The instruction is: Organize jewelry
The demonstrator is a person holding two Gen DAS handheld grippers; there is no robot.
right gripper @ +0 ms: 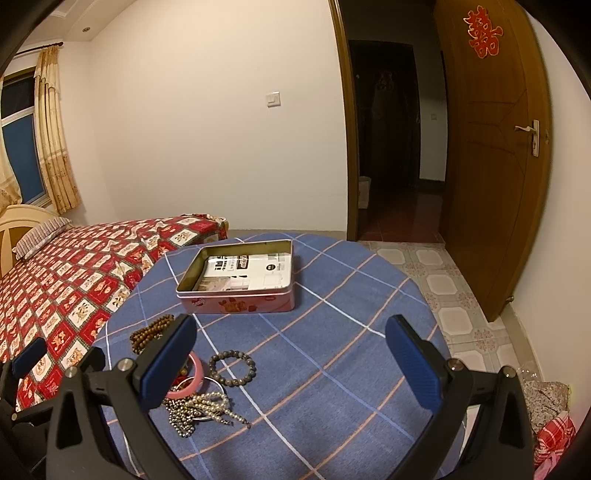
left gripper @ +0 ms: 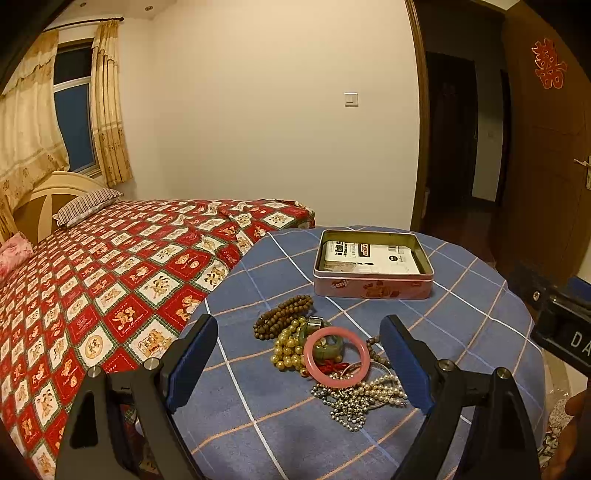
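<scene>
Left gripper (left gripper: 299, 354) astride flat pink bangle (left gripper: 336, 357)

Jewelry heaped loose before an open tin.

Lay tangled on the blue plaid tabletop (left gripper: 461, 314): pink bangle (left gripper: 336, 357) on top, brown wooden beads (left gripper: 282, 315), yellowish pearls (left gripper: 287, 349), silvery chains (left gripper: 356, 400), dark bead bracelet (right gripper: 232, 368) just beside. Stood apart behind: pink tin (left gripper: 373, 275), lidless, holding white packets.

Red 囍 sign (right gripper: 483, 32) on door (right gripper: 491, 166)
</scene>
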